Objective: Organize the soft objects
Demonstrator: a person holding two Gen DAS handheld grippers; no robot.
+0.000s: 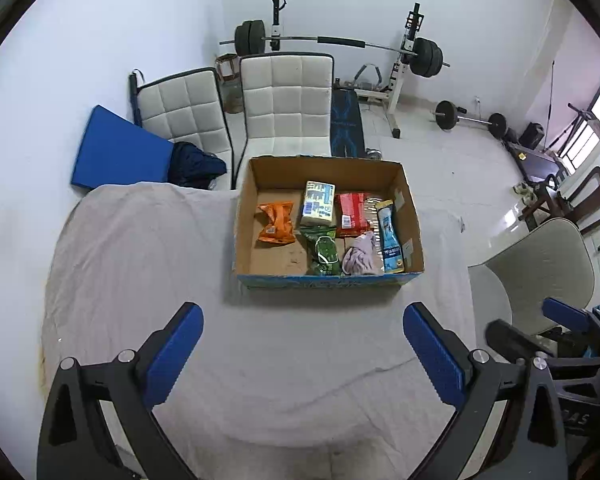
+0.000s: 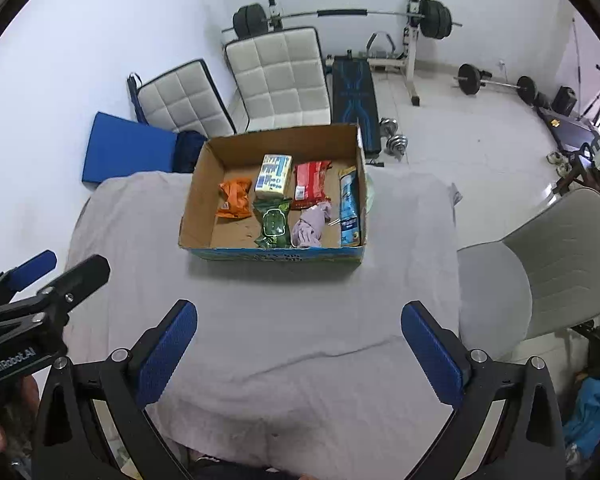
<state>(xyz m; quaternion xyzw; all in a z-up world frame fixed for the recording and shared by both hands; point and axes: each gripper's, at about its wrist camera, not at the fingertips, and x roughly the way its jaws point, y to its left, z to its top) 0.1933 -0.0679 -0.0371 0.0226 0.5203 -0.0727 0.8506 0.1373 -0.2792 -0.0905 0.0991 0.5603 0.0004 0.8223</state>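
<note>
Both claws hang empty over the cloth-covered worktop (image 1: 140, 248), well short of the cardboard box (image 1: 328, 278); the left claw (image 1: 302, 344) has its blue pads spread wide apart, and the right claw (image 2: 298, 340) is spread just as wide. Every soft item sits inside the box: an orange snack bag (image 1: 275, 223) at the left, a yellow-and-blue tissue pack (image 1: 318, 202) toward the back, a red packet (image 1: 353, 215) beside it, a green wipes pack (image 1: 323, 251) near the front wall, a crumpled lilac cloth (image 1: 360, 258) touching the green pack's right side, and a tall blue pouch (image 1: 391, 236) leaning along the right wall.

Likely trouble from here, as I judge it:
- The box walls stand taller than the contents, so a low, forward reach could catch the front wall and shove the whole box across the cloth, rucking it
- The green pack, lilac cloth and blue pouch lie crowded together; a wide claw coming down on one could pinch its neighbour too, or drag the cloth out along with it
- The orange bag looks puffy and slick, so a firm squeeze might squirt it sideways or crush what's inside
- The two claws sit close side by side, each showing at the edge of the other's view; reaching in together risks a knock
</note>
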